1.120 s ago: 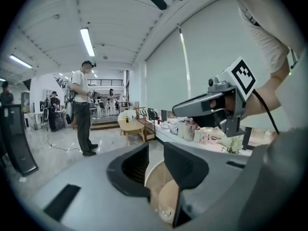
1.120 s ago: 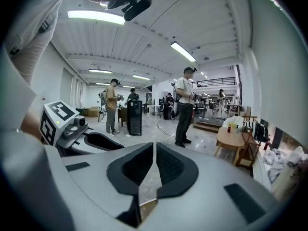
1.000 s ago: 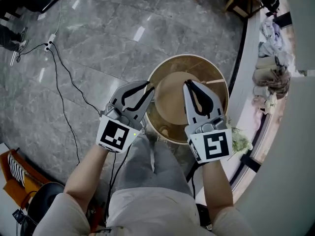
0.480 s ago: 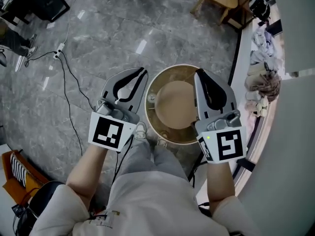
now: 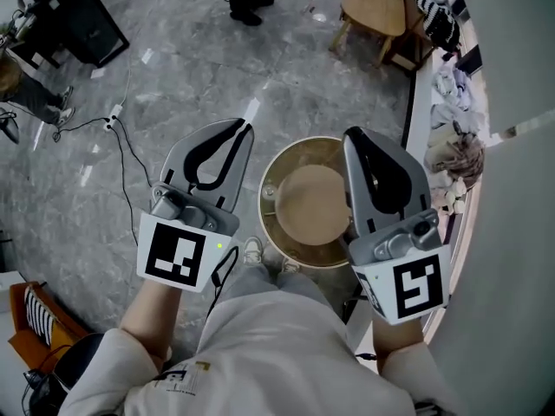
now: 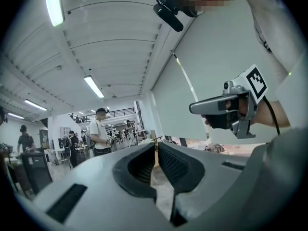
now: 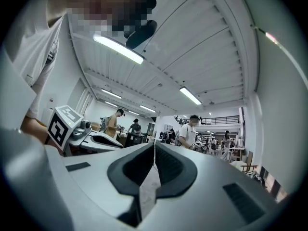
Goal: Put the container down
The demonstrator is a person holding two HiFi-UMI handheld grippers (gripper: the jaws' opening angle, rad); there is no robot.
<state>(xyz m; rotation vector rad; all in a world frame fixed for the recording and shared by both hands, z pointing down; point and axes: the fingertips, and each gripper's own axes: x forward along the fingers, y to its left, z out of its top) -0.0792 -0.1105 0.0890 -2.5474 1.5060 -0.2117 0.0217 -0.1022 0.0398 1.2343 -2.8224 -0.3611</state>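
Here left gripper (image 5: 242, 128), right gripper (image 5: 355, 137) closed, container (image 5: 305, 204) below

Head view looks steeply down; gripper views face level, sharing the ceiling (image 6: 110, 42).

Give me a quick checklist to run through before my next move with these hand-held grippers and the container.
1. The container stands upright on the floor: ok.
2. The left hand-held gripper is empty: ok, jaws together, nothing between them.
3. The right hand-held gripper is empty: ok, jaws together, nothing between them.
4. Both are clear of the container: ok, neither gripper view shows it near the jaws.
5. The cable is away from the container: ok, it lies off to the left.
6. The container's whole inside is empty: cannot tell, the right hand-held gripper covers part.
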